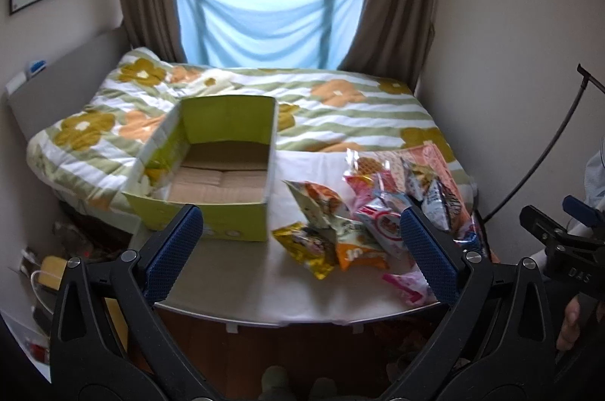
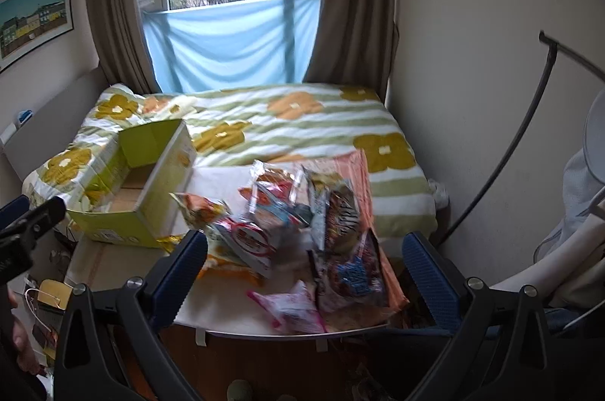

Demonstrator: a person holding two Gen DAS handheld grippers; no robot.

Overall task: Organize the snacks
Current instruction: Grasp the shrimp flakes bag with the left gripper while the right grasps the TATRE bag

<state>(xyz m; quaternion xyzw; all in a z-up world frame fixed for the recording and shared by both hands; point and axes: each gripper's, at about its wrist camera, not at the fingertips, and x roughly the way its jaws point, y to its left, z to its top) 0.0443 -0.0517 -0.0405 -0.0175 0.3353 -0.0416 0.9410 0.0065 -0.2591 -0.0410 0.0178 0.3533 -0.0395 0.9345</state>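
Note:
An open, empty green cardboard box (image 1: 211,174) stands on the left of a white table (image 1: 234,280); it also shows in the right wrist view (image 2: 132,196). A pile of several snack packets (image 1: 378,212) lies to its right, also in the right wrist view (image 2: 302,234). My left gripper (image 1: 302,249) is open and empty, held above the table's near edge between box and pile. My right gripper (image 2: 302,272) is open and empty above the pile's near side. The right gripper also shows at the right edge of the left wrist view (image 1: 559,242).
A bed with a flowered, green-striped quilt (image 1: 340,113) lies behind the table, under a window with brown curtains. A wall (image 1: 510,60) stands on the right, with a black curved rod (image 2: 522,136). Clutter lies on the floor at left (image 1: 49,272).

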